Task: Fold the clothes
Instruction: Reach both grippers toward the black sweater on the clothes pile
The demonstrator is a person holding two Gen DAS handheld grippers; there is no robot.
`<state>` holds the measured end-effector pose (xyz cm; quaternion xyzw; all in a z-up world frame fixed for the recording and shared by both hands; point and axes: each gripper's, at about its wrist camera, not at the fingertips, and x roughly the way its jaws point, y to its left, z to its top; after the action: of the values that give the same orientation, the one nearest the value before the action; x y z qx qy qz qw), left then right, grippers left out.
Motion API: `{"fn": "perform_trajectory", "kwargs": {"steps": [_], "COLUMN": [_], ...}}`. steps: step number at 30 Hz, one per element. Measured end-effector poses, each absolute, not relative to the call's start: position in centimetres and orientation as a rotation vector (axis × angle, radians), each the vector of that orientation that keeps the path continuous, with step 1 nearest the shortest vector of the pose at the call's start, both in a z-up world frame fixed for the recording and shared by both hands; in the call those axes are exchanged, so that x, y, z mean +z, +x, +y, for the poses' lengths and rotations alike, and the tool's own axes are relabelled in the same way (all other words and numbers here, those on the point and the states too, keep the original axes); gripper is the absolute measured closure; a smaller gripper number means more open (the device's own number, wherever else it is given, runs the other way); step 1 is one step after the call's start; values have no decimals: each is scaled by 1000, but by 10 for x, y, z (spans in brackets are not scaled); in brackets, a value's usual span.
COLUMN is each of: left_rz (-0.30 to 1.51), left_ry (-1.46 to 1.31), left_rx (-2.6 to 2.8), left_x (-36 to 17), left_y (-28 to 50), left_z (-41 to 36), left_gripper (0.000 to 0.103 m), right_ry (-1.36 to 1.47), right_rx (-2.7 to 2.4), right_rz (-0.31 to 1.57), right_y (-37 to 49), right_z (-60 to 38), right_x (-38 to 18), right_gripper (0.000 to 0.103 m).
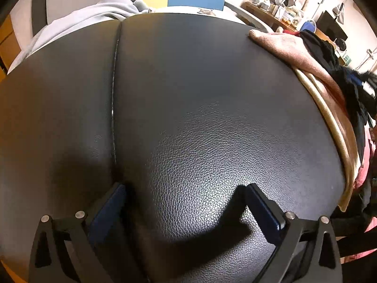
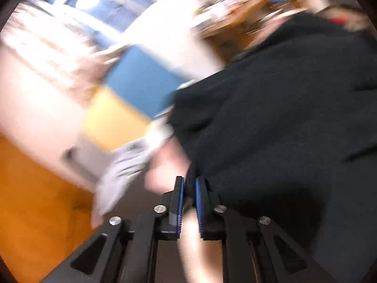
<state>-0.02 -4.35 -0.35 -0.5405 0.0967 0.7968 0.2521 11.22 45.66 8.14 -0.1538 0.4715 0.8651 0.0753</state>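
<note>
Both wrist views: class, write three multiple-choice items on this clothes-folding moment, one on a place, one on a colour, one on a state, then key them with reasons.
1. Where does the pink garment lie?
A. On the black cushion's right edge
B. On the floor
C. Between the left fingers

2. What colour is the garment in the right gripper?
A. Yellow
B. Black
C. White

3. How is the left gripper?
A. Shut on cloth
B. Out of view
C. Open, holding nothing

Key: A, it drapes over the black cushion at right; B, the black garment runs into the narrow gap; C, only cushion shows between its wide-apart fingers.
</note>
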Motion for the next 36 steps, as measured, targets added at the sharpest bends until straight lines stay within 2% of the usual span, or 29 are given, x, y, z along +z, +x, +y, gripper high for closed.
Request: {"fn": "perform_trajectory", "kwargs": {"steps": [2, 5, 8, 9, 11, 15, 16, 17, 20, 23, 27, 29, 33, 34, 35, 36], "left_rz": [238, 167, 99, 77, 33, 72, 85, 83, 167, 269, 410, 436, 497, 506, 512, 483], "left_ry": [-1458, -1409, -1359, -1343, -1309, -1191, -1140, -1118, -1004, -914, -822, -832, -858, -856, -856, -895], "left_rx": [2150, 2087, 2022, 2000, 1956, 1736, 1678, 1652, 1680, 1643, 1601, 1584, 1598, 1607, 1614, 1587], "left_x": [2, 22, 42, 48, 62, 106, 114, 116, 135, 146, 129, 117, 97, 92, 87, 82], "left_y": [3, 1, -1, -1, -3, -27, -23, -19, 2, 16, 26, 23, 21, 21, 21, 18], "left_z": [-37, -18, 2, 9, 22, 80, 84, 105, 179, 240, 311, 333, 363, 369, 374, 376], "left_gripper": [2, 5, 7, 7, 7, 7, 7, 7, 7, 7, 8, 17, 26, 42, 69, 85], "right_ry": [-457, -543, -712, -748, -842, -890, -883, -869, -824, -702, -606, -586, -555, -549, -546, -552], "right_rx": [2729, 2858, 2859, 2862, 2838, 2727, 2687, 2660, 2573, 2512, 2435, 2411, 2375, 2368, 2361, 2352], "right_rz": [1476, 1447, 1273, 1244, 1164, 1048, 1034, 1025, 1090, 1132, 1195, 1212, 1213, 1205, 1197, 1189], "right_y": [91, 53, -38, -18, 53, 118, 129, 149, 209, 265, 318, 338, 377, 386, 395, 401], "right_z": [418, 363, 362, 343, 319, 305, 307, 309, 318, 332, 352, 363, 387, 393, 396, 392], "right_x": [78, 64, -7, -13, 7, 24, 31, 41, 62, 54, 45, 41, 37, 37, 38, 43], "right_gripper": [97, 94, 94, 91, 70, 46, 35, 29, 28, 24, 20, 19, 19, 19, 19, 19]}}
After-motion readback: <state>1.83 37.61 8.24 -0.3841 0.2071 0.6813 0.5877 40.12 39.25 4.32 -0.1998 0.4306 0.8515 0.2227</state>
